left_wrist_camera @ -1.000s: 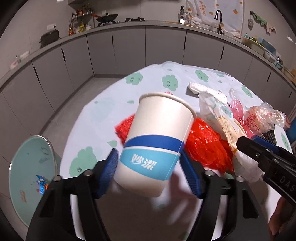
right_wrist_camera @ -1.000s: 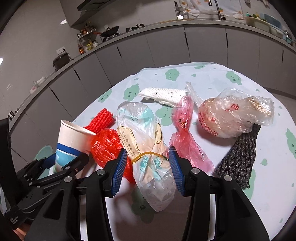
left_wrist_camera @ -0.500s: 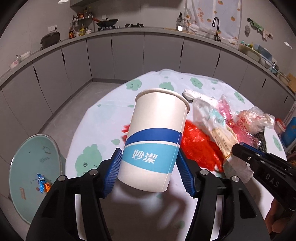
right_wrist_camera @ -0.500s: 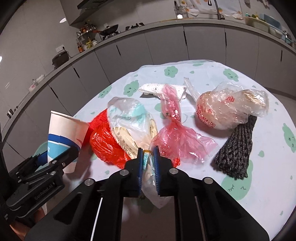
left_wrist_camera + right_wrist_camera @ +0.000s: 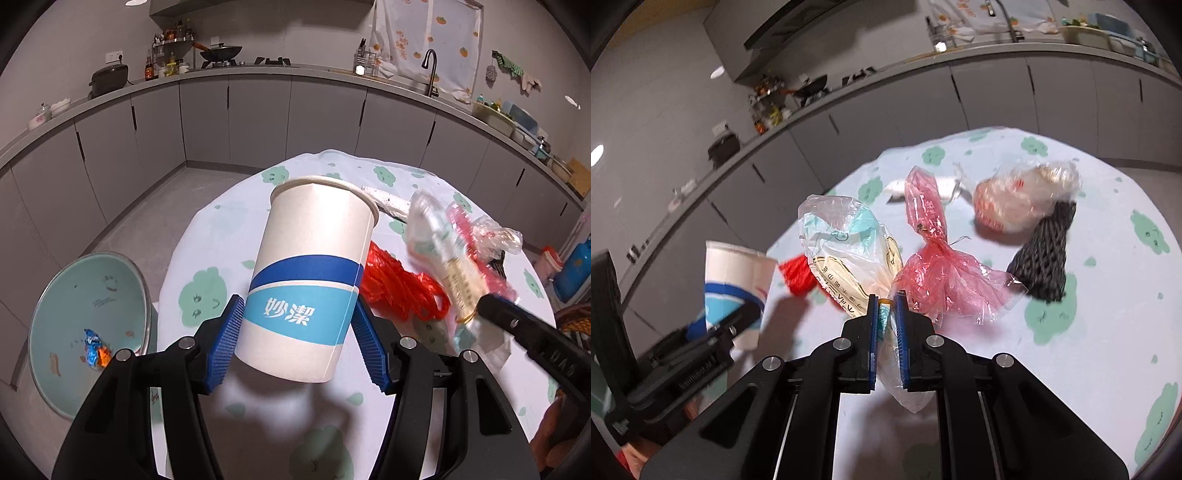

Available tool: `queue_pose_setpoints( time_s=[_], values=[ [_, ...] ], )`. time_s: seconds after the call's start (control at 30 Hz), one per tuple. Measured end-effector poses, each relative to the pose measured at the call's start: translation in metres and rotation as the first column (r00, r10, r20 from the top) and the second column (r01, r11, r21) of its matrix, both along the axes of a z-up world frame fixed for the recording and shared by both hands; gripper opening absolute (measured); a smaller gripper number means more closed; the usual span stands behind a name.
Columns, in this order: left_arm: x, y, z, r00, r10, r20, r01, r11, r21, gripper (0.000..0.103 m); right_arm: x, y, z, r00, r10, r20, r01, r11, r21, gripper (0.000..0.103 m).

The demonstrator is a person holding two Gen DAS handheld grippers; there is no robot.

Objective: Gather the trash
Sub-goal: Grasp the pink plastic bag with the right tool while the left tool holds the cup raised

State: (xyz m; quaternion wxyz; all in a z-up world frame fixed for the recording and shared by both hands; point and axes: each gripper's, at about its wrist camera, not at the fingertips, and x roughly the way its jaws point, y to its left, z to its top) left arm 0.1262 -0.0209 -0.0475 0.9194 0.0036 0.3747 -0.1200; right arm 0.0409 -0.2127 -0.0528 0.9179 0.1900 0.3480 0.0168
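My left gripper [image 5: 297,343] is shut on a white paper cup [image 5: 314,273] with a blue band, held tilted above the table's left edge; the cup also shows in the right wrist view [image 5: 733,273]. My right gripper [image 5: 886,314] is shut on a clear plastic bag [image 5: 846,251] with printed wrapping inside, lifted off the table. A red plastic bag [image 5: 399,284], a pink bag [image 5: 938,273], a clear bag with red print [image 5: 1019,199], a black foam net [image 5: 1045,258] and a white wrapper [image 5: 388,199] lie on the table.
A round table [image 5: 1108,332] has a pale cloth with green cloud prints. A mint-green bin [image 5: 85,325] stands on the floor to the left, with a candy wrapper [image 5: 96,350] inside. Grey kitchen cabinets [image 5: 258,118] curve behind.
My right gripper shut on the clear plastic bag and raised it off the table. My left gripper lifted the cup higher.
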Motion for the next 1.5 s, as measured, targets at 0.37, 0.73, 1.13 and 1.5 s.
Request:
queue_pose_setpoints(
  time_s=[0.37,0.73,1.13,1.5],
  values=[
    [-0.011,0.008,-0.001,1.000,0.008,-0.005,-0.008,1.000,-0.001,0.059,-0.014,-0.001,-0.013,0.999,0.012,-0.041,-0.011,1.000,0.024,0.026],
    [-0.011,0.007,-0.001,1.000,0.014,-0.006,-0.014,1.000,-0.001,0.059,-0.029,-0.030,-0.004,0.995,-0.095,0.013,0.096,0.995,-0.038,0.026],
    [-0.012,0.006,0.000,1.000,0.017,-0.004,-0.017,1.000,0.005,0.059,-0.008,-0.038,-0.036,0.992,-0.101,-0.080,0.097,0.994,-0.059,0.005],
    [-0.015,0.012,0.005,1.000,0.026,0.011,-0.026,1.000,-0.010,0.059,-0.022,-0.033,-0.003,0.991,-0.127,0.030,0.129,0.987,-0.092,0.002]
  ],
)
